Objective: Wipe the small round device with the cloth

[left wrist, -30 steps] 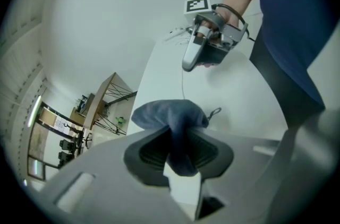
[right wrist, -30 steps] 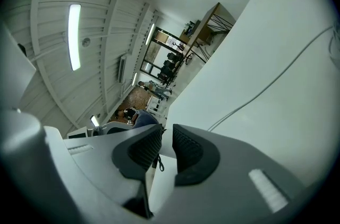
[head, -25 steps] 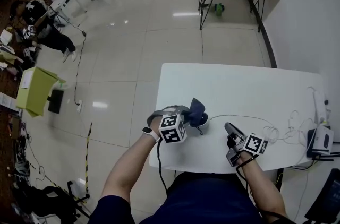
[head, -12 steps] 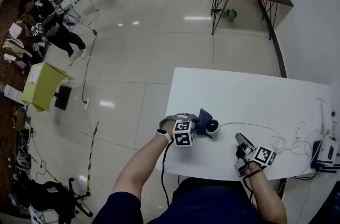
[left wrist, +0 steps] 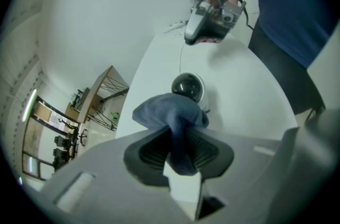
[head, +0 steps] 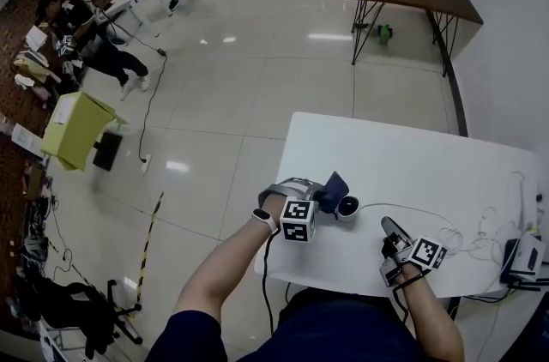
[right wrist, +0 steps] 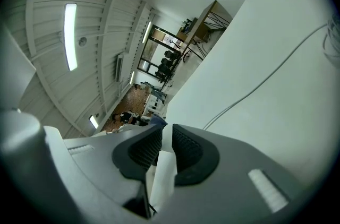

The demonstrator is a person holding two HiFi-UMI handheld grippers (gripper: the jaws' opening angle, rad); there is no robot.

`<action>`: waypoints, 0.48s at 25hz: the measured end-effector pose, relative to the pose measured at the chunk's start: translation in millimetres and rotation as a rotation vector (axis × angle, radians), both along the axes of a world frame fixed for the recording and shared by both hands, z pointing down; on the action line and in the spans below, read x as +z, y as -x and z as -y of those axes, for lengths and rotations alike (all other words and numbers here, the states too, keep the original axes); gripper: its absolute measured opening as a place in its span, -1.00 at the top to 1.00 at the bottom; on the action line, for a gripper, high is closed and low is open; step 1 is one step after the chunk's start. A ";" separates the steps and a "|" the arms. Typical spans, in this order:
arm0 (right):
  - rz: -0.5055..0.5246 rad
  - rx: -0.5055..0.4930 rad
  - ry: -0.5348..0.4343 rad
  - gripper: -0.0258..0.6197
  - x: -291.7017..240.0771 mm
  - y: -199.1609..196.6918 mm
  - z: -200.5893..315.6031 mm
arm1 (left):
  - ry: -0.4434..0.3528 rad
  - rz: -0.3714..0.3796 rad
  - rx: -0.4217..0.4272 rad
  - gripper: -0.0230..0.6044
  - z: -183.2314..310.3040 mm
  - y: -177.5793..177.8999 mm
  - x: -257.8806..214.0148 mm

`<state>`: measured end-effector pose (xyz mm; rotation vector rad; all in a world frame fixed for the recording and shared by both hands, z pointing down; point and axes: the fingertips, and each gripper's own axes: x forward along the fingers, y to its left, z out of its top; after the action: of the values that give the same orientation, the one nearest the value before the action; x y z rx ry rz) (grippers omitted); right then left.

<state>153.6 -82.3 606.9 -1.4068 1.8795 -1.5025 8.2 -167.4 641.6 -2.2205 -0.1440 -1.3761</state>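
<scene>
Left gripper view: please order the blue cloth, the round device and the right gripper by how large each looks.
1. blue cloth, largest, partly because it is nearest the camera
2. right gripper
3. round device, clearly smallest

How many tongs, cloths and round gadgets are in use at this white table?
Tongs: 2, the left tongs and the right tongs
Cloths: 1, the blue cloth
Gadgets: 1, the round device
Total: 4

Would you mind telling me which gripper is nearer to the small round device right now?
Left. The left gripper, shut on the cloth, is right beside the small round device; the right gripper sits clearly apart on its other side.
</scene>
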 end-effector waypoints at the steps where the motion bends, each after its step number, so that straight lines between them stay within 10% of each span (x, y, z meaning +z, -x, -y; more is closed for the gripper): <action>1: 0.006 -0.009 -0.003 0.72 -0.3 3.2 1.0 | -0.024 -0.011 0.018 0.66 -1.8 -1.9 -10.7; 12: 0.056 -0.009 0.043 0.72 2.9 26.5 -4.6 | -0.302 0.025 0.421 0.66 -20.9 -38.9 -49.4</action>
<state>127.0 -77.6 609.8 -1.3616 1.8332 -1.5788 47.1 -146.5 592.2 -1.7976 -0.3646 -1.1110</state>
